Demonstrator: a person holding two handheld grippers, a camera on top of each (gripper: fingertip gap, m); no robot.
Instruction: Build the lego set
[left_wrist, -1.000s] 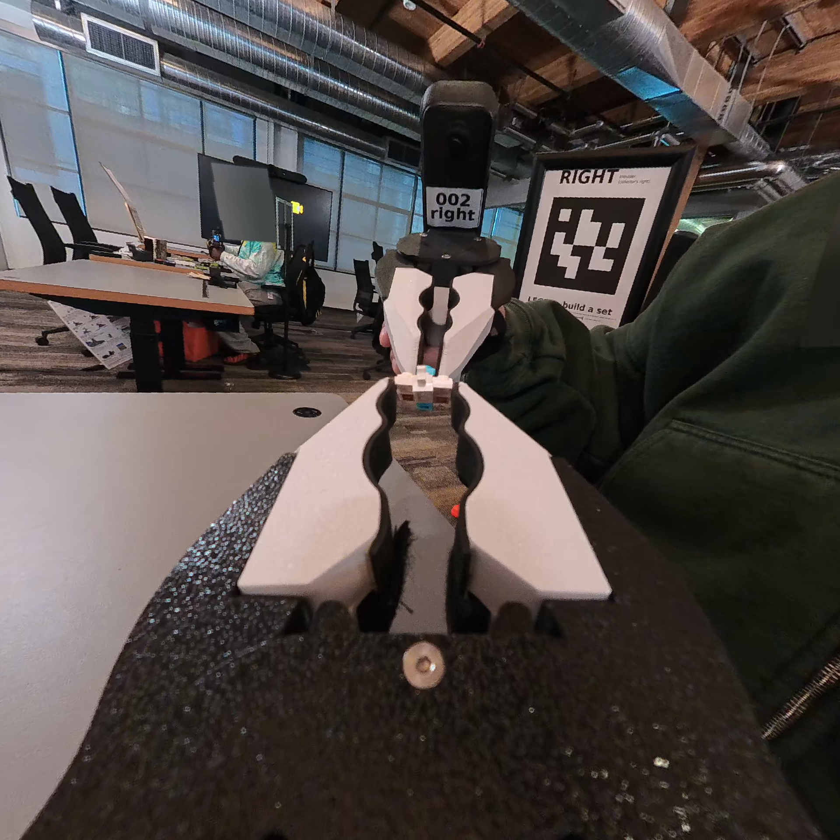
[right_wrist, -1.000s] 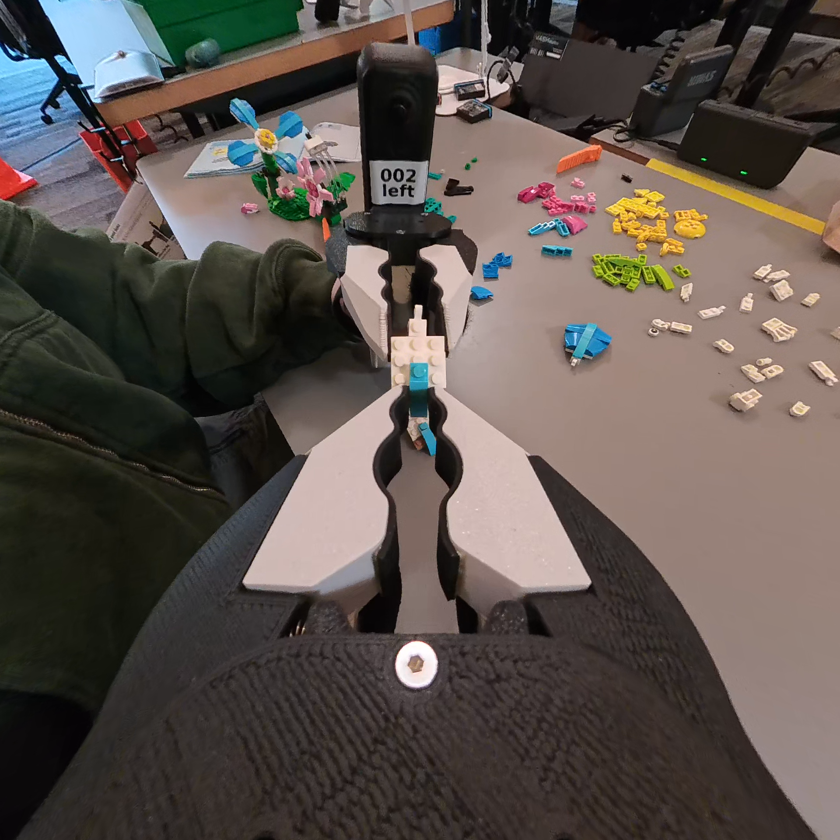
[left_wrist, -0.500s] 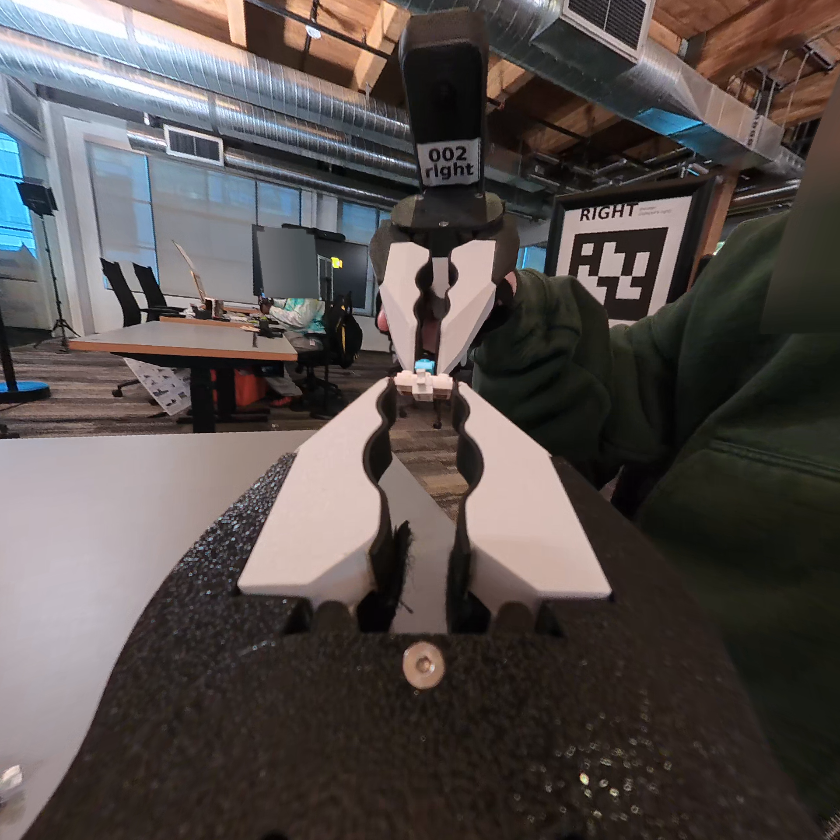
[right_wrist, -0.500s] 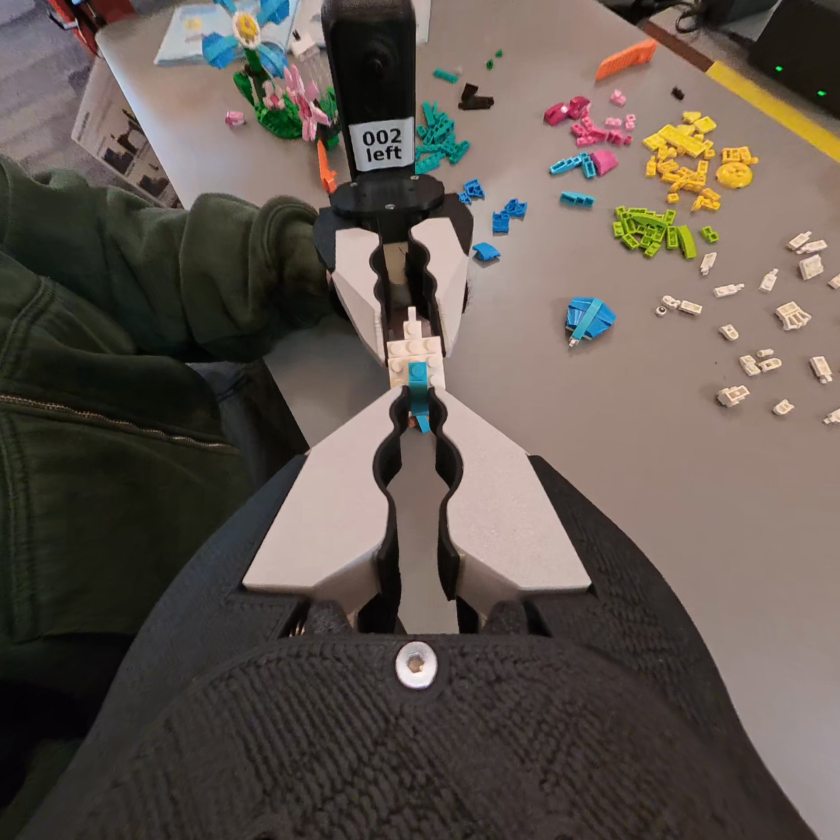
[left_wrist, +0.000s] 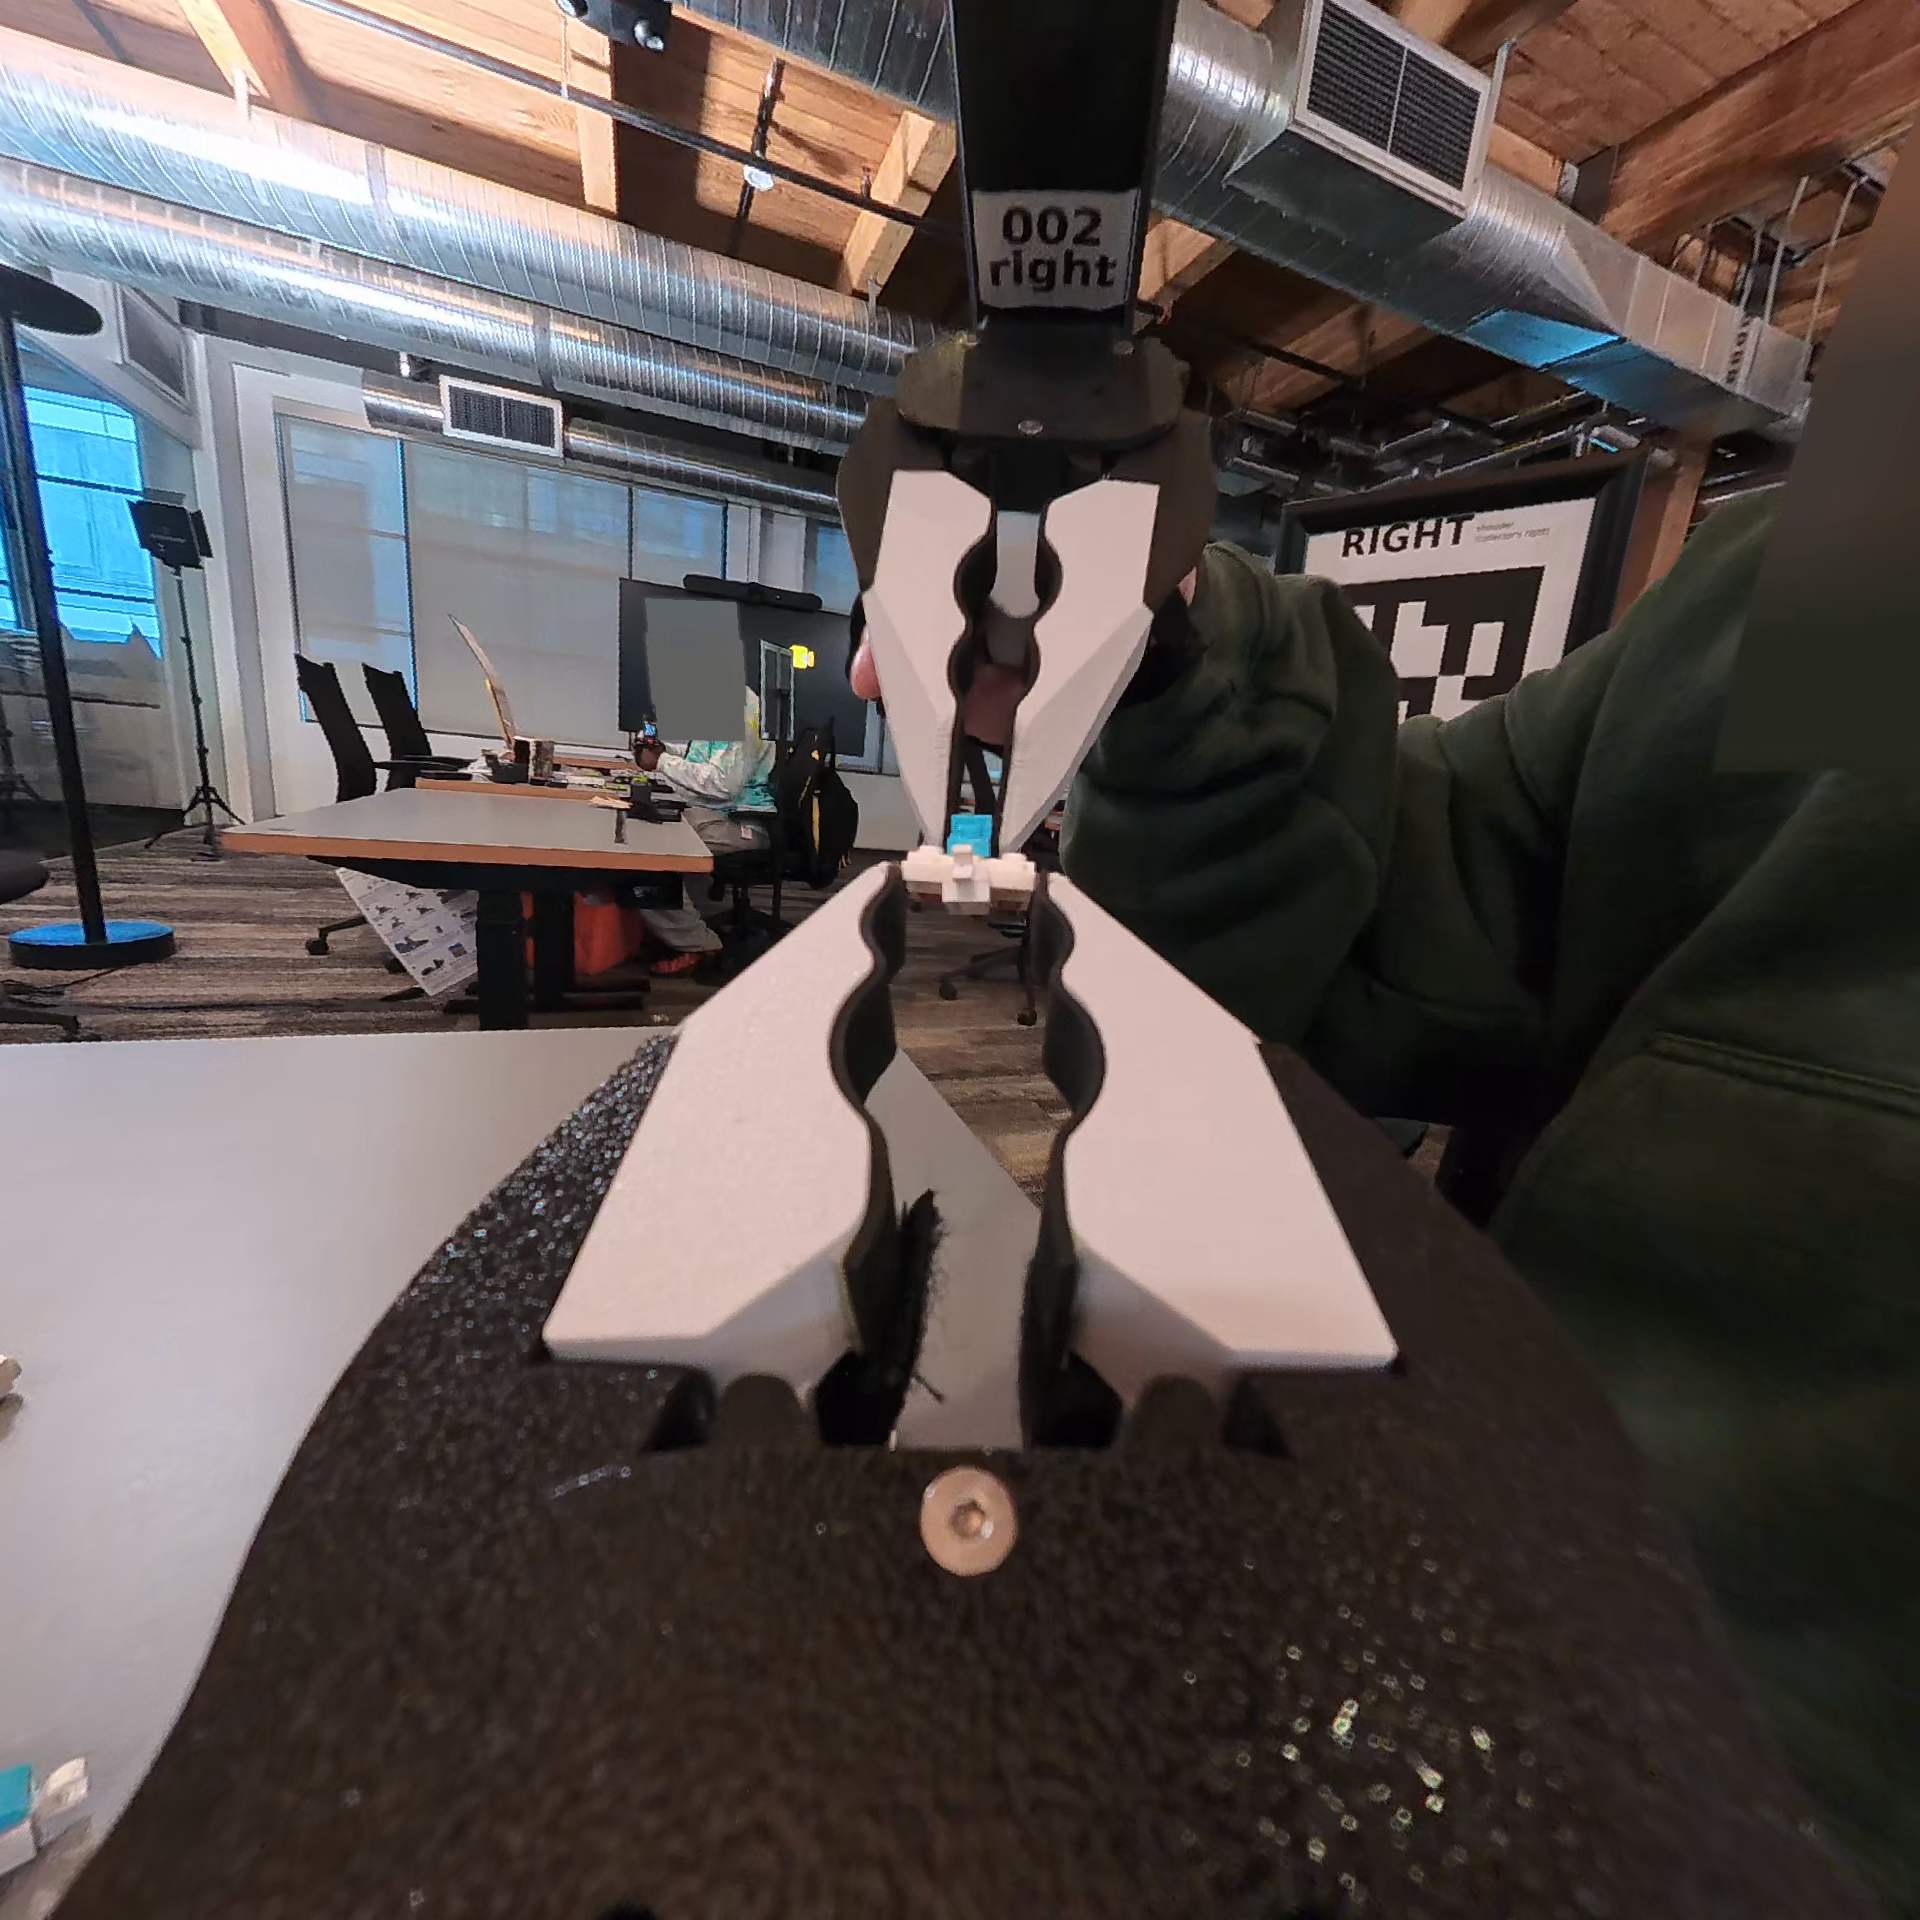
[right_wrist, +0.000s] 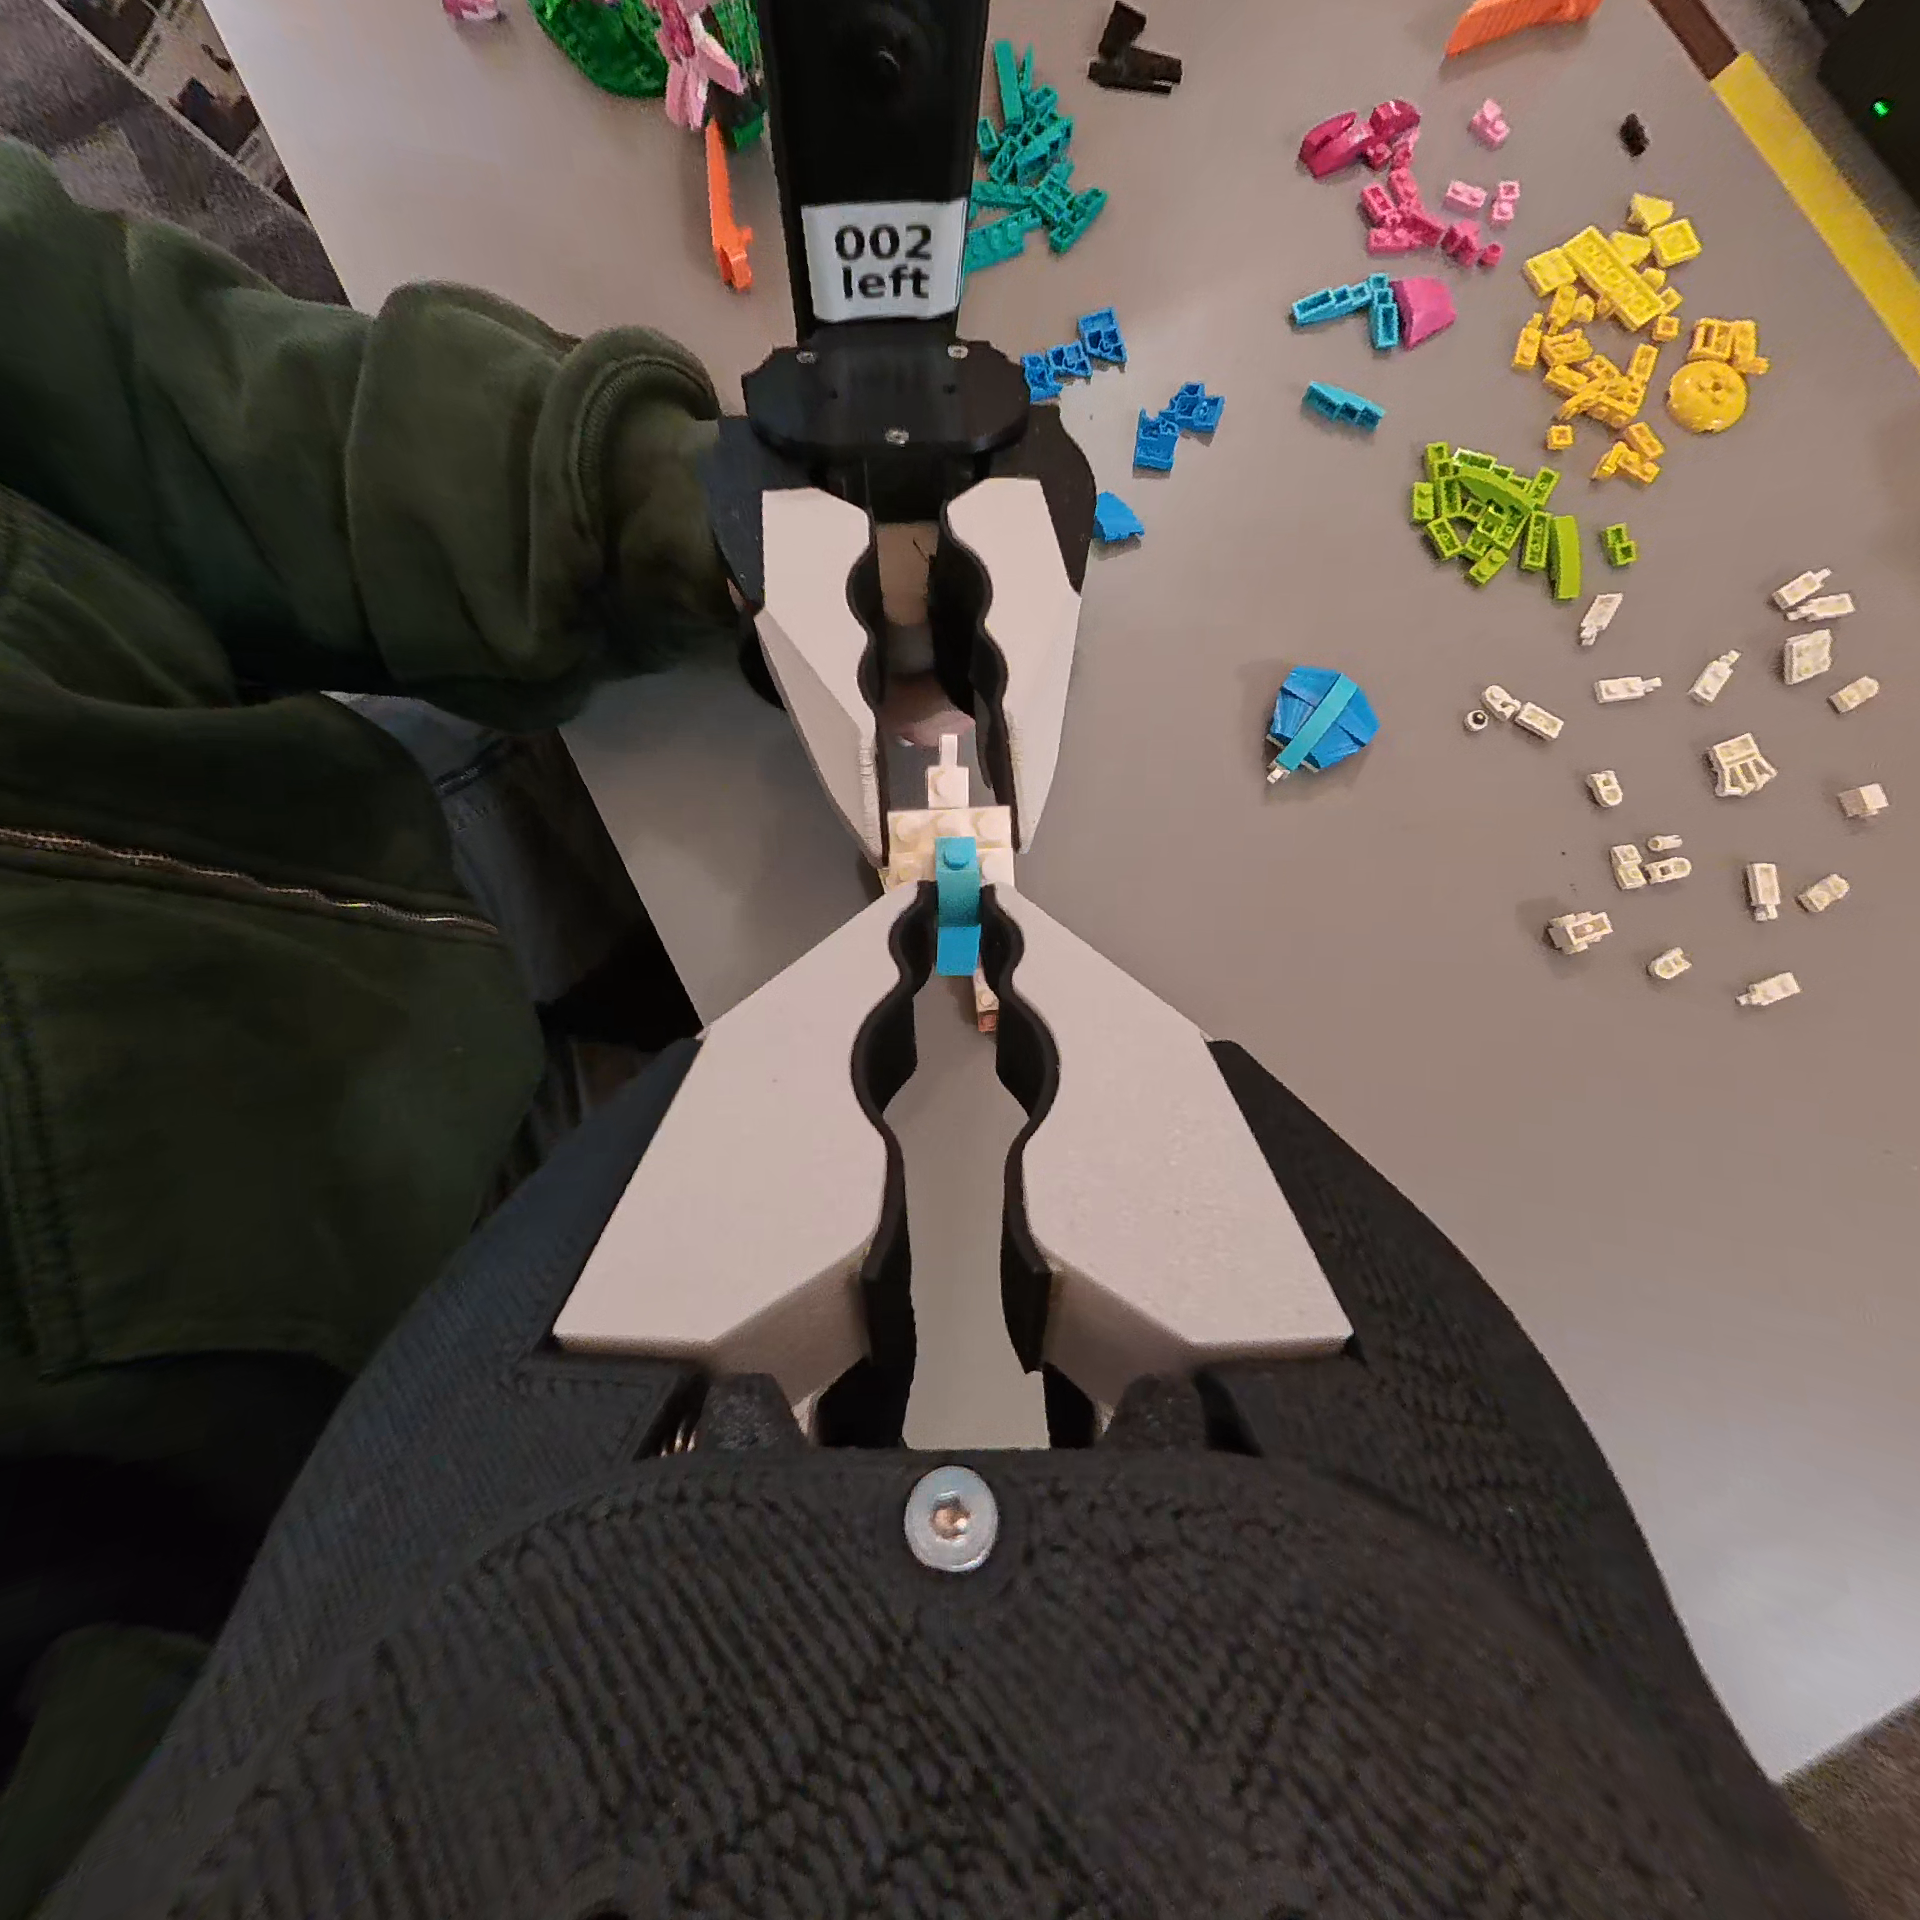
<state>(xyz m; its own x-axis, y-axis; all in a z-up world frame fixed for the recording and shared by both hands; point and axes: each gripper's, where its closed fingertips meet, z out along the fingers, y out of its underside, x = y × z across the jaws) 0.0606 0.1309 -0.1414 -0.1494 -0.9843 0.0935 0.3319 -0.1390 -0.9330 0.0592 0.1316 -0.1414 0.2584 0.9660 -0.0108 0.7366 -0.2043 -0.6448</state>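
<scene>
White brick assembly (right_wrist: 948, 831) is hanging in the air above the counter (right_wrist: 1351, 1039) edge, the left hand-held gripper (right_wrist: 940, 831) clamping its sides. Right hand-held gripper (right_wrist: 954, 920) is pinching the blue brick (right_wrist: 956, 914) on top of it. Sorted coloured brick piles (right_wrist: 1579, 312) are lying beyond.
</scene>
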